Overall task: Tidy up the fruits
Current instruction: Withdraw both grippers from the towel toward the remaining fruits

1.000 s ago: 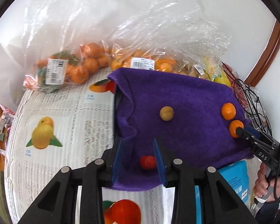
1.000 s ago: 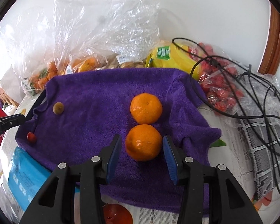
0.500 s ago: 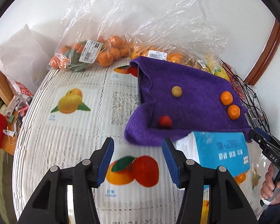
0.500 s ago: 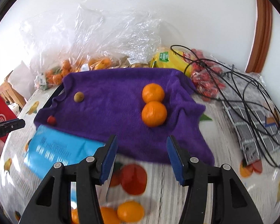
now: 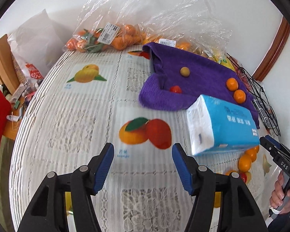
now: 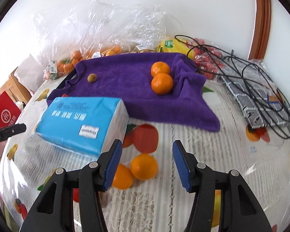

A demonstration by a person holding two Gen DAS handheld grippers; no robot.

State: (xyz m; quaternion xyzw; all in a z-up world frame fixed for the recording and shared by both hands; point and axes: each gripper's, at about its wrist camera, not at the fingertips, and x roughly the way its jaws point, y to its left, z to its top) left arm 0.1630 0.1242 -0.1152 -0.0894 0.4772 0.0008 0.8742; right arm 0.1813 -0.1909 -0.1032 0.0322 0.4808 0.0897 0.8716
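Ahead of the right tongs (image 6: 147, 160), whose jaws stand apart on nothing, two loose oranges (image 6: 144, 166) lie on the counter (image 6: 212, 141), the left one partly hidden behind the left jaw; past the tissue pack (image 6: 81, 123) only a sliver of the one red fruit (image 6: 64, 95) shows. Farther ahead the purple towel (image 6: 129, 89) carries two more oranges (image 6: 162, 83), touching, and one brownish round fruit (image 6: 91, 77). The left tongs (image 5: 143, 164) also gape, over bare cloth, with the towel (image 5: 199, 77) ahead to their right and bagged fruit (image 5: 110, 38) beyond too crumpled to count
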